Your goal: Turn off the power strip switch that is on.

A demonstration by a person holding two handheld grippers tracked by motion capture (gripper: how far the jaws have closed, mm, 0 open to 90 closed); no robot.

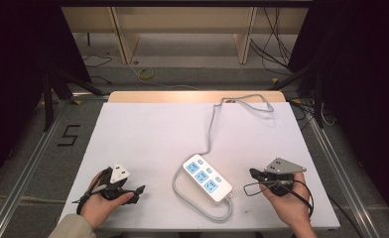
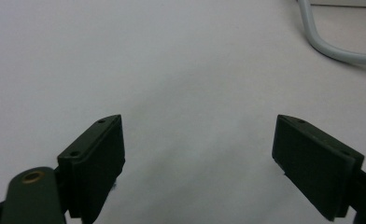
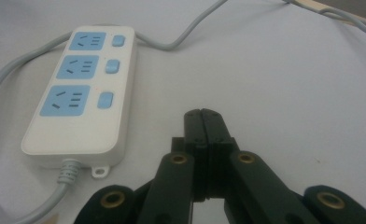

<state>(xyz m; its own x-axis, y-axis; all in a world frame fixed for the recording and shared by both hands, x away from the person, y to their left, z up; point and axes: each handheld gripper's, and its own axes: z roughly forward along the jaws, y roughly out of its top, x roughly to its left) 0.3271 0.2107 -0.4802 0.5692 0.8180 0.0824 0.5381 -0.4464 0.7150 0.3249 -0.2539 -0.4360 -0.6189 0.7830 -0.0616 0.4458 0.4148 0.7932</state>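
2 tools, both empty: left tool (image 2: 197,154) wide open above the table (image 2: 172,70), right tool (image 3: 203,116) pressed closed beside the power strip (image 3: 80,93).

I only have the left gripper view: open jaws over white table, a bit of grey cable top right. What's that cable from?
Observer: A white power strip with three blue sockets, mid-table, between the two hands.
Operator: Right hand-held gripper state?
Observer: The right hand-held gripper has its jaws pressed together, empty, near the strip's cable end.
Operator: Anything plugged in?
Observer: No, all three sockets are free; a blue switch sits beside each.
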